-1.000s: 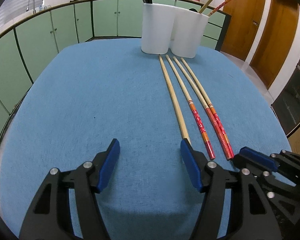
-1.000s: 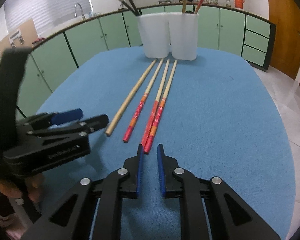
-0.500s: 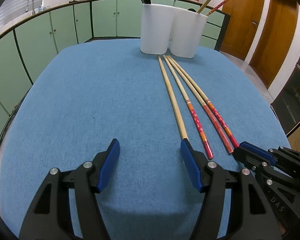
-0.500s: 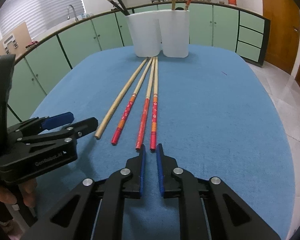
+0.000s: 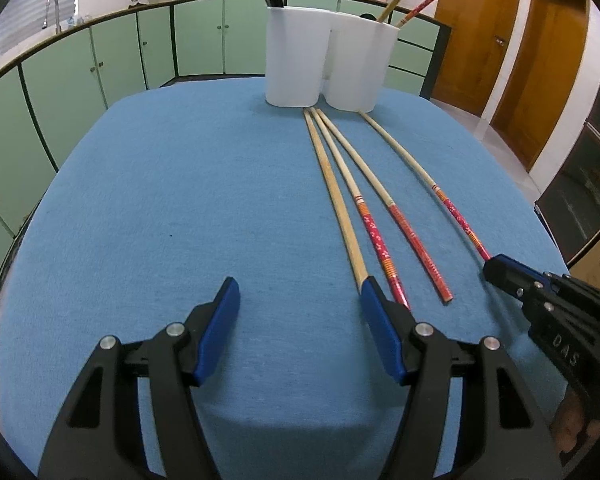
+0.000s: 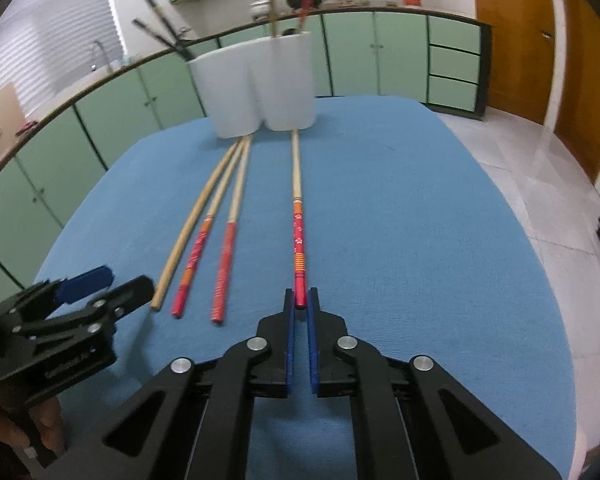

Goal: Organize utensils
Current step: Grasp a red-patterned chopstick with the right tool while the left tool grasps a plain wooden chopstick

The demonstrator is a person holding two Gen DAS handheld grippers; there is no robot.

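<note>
Four long chopsticks flat on blue worktop (image 5: pixel 180 200), thin ends toward 12 o'clock by white holders.

Plain wooden chopstick (image 5: pixel 334 196): leftmost, bare, near end at 6 o'clock.

Two red-handled chopsticks (image 6: pixel 202 240) beside it, fanning apart toward 6 o'clock, tips converging at left holder (image 5: pixel 296 56).

Fourth red-handled chopstick (image 6: pixel 298 220): apart at 3 o'clock side of others, red butt pinched between right tool (image 6: pixel 300 308) pads, tip touching right holder (image 5: pixel 360 68).

Holders upright, side by side, touching; left has dark sticks, right one wooden, one red, leaning.
</note>
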